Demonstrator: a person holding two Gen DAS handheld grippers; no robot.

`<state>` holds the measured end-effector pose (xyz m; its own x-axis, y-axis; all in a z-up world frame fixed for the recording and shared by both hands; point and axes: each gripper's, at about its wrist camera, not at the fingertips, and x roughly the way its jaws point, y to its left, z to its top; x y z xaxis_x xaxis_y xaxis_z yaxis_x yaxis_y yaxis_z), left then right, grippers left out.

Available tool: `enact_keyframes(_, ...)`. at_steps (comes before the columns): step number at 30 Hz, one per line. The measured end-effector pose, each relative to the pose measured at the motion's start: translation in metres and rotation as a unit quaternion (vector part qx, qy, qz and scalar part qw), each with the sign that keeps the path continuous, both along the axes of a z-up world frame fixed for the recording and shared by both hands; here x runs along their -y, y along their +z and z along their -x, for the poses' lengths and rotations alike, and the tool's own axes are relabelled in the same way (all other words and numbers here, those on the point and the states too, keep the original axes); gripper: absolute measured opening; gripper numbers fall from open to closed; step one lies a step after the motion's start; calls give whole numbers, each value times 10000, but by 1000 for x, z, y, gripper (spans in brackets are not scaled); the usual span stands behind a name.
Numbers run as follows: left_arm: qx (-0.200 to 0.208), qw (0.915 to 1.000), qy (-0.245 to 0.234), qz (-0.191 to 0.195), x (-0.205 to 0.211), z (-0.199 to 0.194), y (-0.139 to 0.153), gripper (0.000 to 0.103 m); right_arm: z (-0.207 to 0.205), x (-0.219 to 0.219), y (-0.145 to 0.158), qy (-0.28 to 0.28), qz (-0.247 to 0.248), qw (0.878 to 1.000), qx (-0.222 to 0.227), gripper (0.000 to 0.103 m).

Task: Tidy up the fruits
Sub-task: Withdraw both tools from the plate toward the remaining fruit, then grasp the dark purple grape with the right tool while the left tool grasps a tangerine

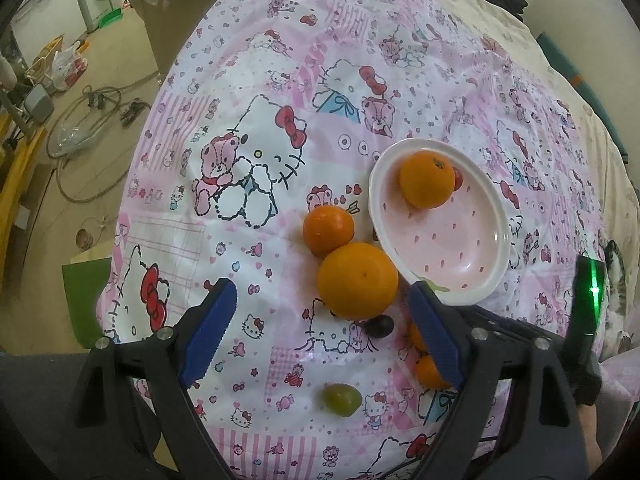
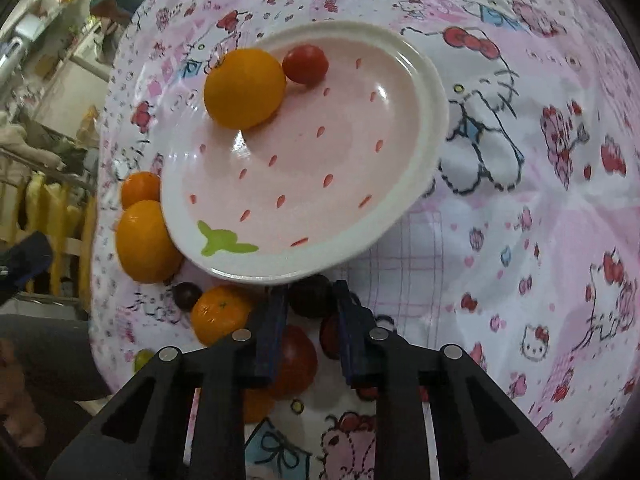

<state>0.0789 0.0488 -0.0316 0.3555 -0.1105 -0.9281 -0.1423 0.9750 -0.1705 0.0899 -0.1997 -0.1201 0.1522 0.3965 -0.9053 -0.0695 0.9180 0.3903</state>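
Pink strawberry-print plate (image 2: 424,92) sits on the bed's cartoon-print quilt (image 1: 248,80), already holding 1 orange (image 2: 244,88) and 1 cherry tomato (image 2: 306,64), both touching at the far rim — sorted fruit goes there.

Right gripper (image 2: 310,312) is low at the plate's near rim, fingers narrowed around a dark round fruit (image 2: 310,296), likely a plum or grape. Contact looks made, so I judge it gripped, ready to lift over the rim. A red tomato (image 2: 296,360) lies under the fingers.

Left gripper (image 1: 320,312) hovers, fingers wide apart and holding nothing, lined up on the large orange (image 1: 357,280) just beside the plate — probably the next pick. A smaller orange (image 1: 328,229) touches it. A dark grape (image 1: 380,326) and a green grape (image 1: 342,399) lie loose nearer the camera; 2 more oranges (image 1: 428,370) are partly hidden by the right finger.
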Motion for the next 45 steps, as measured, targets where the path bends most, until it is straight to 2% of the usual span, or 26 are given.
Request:
enact_keyframes(4,-77,9999,-115,-18,8,2,-5,85,10,21,12,-244,-401,9989,40,24)
enact_keyframes(11,-259,9954,-902,-207,57,17,-20,85,22,50,34,-680,-681,9950,275,24)
enact_keyframes(16,-494,9840,-1679,-336,104,30,-38,85,30,79,46,-1003,-792,9909,431,24)
enact_keyframes(20,-691,9739,-2102,-508,135,34,-56,77,37,93,46,-1158,-851,9887,425,24)
enact_keyframes(22,-783,9689,-2261,-623,148,34,-64,77,41,97,48,-1182,-853,9883,453,24)
enact_keyframes(27,-1027,9623,-2394,-788,167,33,-81,75,43,104,52,-1270,-908,9865,495,24)
enact_keyframes(28,-1046,9616,-2399,-826,170,32,-83,72,43,105,53,-1286,-920,9861,503,24)
enact_keyframes(29,-1081,9609,-2407,-837,172,31,-86,63,44,107,53,-1292,-929,9859,511,24)
enact_keyframes(31,-1146,9610,-2387,-803,175,29,-89,58,44,108,54,-1299,-934,9857,532,24)
enact_keyframes(33,-1178,9613,-2384,-717,177,28,-90,40,44,108,54,-1304,-940,9856,532,24)
enact_keyframes(45,-1083,9600,-2503,-638,175,35,-83,39,42,103,55,-1237,-872,9868,572,24)
